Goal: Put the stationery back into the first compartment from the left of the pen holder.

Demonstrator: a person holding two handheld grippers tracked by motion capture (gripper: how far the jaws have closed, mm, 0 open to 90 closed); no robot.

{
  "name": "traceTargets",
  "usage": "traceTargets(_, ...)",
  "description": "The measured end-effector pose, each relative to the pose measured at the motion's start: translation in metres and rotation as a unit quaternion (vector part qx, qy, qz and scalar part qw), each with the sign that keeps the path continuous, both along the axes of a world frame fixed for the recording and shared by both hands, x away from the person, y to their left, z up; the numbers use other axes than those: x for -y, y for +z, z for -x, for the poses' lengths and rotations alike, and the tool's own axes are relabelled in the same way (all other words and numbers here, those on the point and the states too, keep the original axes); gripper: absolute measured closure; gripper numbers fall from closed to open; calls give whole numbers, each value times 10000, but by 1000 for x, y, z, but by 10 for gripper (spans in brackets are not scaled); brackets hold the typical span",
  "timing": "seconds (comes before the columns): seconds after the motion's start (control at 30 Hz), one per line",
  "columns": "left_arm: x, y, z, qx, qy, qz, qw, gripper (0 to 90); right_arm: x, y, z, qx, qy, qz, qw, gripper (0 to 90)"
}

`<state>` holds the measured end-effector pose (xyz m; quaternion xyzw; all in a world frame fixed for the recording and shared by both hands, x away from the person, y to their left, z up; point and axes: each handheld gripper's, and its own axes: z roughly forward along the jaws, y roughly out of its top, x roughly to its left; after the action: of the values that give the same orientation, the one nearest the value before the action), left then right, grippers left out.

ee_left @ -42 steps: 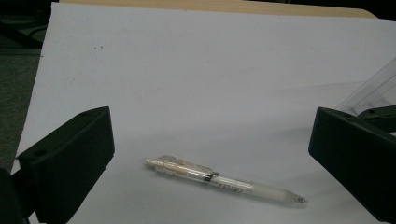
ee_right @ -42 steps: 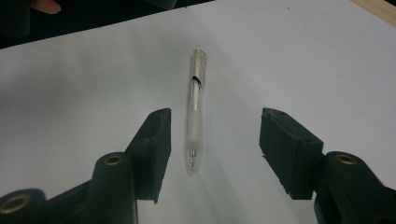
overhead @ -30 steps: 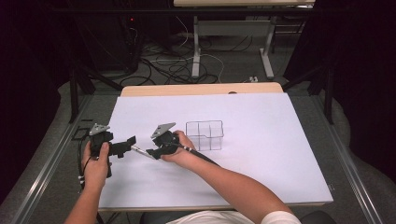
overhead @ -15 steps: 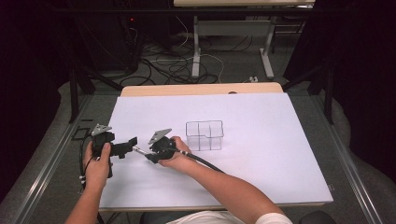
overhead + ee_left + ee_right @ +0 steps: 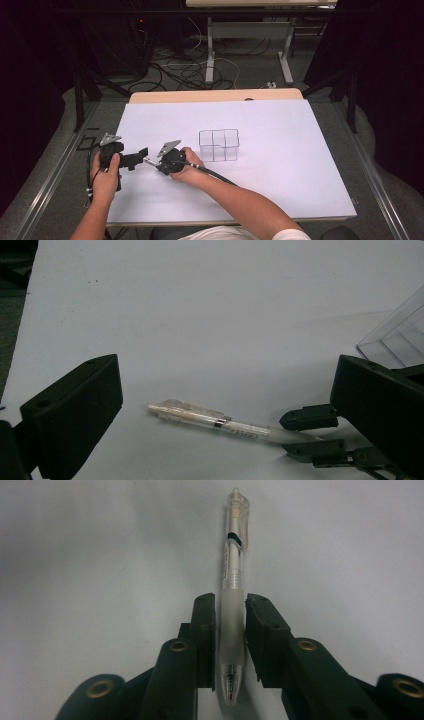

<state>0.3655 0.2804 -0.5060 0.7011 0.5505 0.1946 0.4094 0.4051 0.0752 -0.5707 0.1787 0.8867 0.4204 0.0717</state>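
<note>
Right gripper view: right gripper (image 5: 230, 630) clamped on pen (image 5: 234, 575) grip, clip end extended, likely for handover; left gripper (image 5: 225, 405) apart, flanking pen, lower frame.

In the left gripper view, the clear divided box (image 5: 400, 335) is cut off by the right edge, only a corner showing. In the high view, the pen (image 5: 150, 161) is too small to resolve. In the right gripper view, the pen's frosted grip (image 5: 230, 630) is partly covered by the fingers (image 5: 205, 630).
</note>
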Motion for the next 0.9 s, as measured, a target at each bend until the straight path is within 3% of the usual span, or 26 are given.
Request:
traceTargets(0.33,0,0,0,-5,-5,-11,10000,5,-1,0,2,13,-99,15,9999,805)
traceTargets(0.57,-1,0,0,29,-16,3,10000,5,-1,1,7,268,-77,38,9996,806)
traceTargets(0.63,-1,1,1,40,-26,-4,10000,5,1,2,10,245,-71,62,9997,807)
traceTargets(0.9,1,3,1,98,-60,-2,9999,5,14,18,23,539,184,56,9984,807)
